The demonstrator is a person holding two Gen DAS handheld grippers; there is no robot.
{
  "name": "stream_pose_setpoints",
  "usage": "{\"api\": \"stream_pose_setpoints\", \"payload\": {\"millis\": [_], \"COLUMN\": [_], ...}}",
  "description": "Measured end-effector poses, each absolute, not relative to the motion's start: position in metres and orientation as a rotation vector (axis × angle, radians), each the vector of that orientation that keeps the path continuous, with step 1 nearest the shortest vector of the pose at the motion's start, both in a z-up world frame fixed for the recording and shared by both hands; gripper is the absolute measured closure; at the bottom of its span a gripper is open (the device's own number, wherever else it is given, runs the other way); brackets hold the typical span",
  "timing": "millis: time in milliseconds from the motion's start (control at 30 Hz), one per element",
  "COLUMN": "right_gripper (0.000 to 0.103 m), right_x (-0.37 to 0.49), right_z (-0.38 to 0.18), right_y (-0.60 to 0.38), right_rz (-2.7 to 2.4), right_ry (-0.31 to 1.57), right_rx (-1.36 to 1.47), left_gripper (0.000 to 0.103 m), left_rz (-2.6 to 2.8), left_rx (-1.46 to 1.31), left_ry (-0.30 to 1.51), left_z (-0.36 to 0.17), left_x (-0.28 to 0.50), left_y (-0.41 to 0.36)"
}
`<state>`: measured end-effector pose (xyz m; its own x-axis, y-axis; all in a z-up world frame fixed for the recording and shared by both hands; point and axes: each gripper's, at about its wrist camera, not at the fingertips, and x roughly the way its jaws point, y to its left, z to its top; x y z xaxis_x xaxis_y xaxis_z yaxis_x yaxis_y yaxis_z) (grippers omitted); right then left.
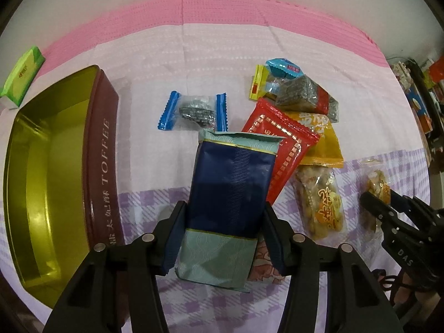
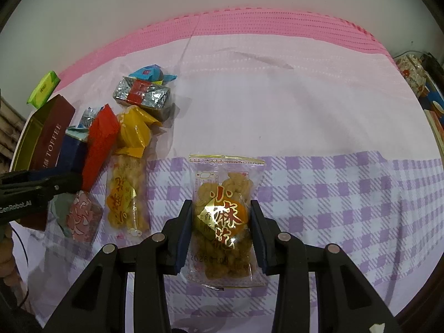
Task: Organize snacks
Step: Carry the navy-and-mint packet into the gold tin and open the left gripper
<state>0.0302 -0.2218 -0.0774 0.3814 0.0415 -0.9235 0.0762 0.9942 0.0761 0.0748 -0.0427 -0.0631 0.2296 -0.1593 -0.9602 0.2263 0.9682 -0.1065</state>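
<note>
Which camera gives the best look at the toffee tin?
The left wrist view: the toffee tin fills its left side, open, its gold inside empty. The right wrist view catches only one end at the far left edge, partly behind snack packets.

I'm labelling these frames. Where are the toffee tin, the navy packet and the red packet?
toffee tin (image 1: 104, 166), left wrist view, brown outer wall.
navy packet (image 1: 230, 183), left wrist view, dark blue middle.
red packet (image 1: 280, 149), left wrist view, printed front.

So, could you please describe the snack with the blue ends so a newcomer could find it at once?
Start at the open toffee tin on the left of the cloth. Just to its right, ahead of the navy packet in the left gripper, lies the blue-ended sweet. It alone has a clear middle with a silvery foil piece between two zigzag blue ends.
</note>
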Motion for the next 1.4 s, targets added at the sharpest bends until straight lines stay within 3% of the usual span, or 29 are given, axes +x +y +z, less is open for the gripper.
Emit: {"api": "stream_pose_setpoints", "payload": {"millis": [900, 1400], "right_gripper": [0.067, 0.066], "right_x": [0.030, 0.033], "right_z": [-0.082, -0.083], "right_y": [-0.213, -0.207], "right_rz": [-0.036, -0.044], "right_ry": [1.189, 1.195], "right_rx": [0.045, 0.012], "left_gripper": [0.050, 0.050], "left_rz": [-0.253, -0.015], "left_rx": [-0.010, -0.012], "left_ry": [1.221, 1.199], "left_z": [0.002, 0.004], "left_x": [0.068, 0.085], "left_y": [-0.013, 0.082]}}
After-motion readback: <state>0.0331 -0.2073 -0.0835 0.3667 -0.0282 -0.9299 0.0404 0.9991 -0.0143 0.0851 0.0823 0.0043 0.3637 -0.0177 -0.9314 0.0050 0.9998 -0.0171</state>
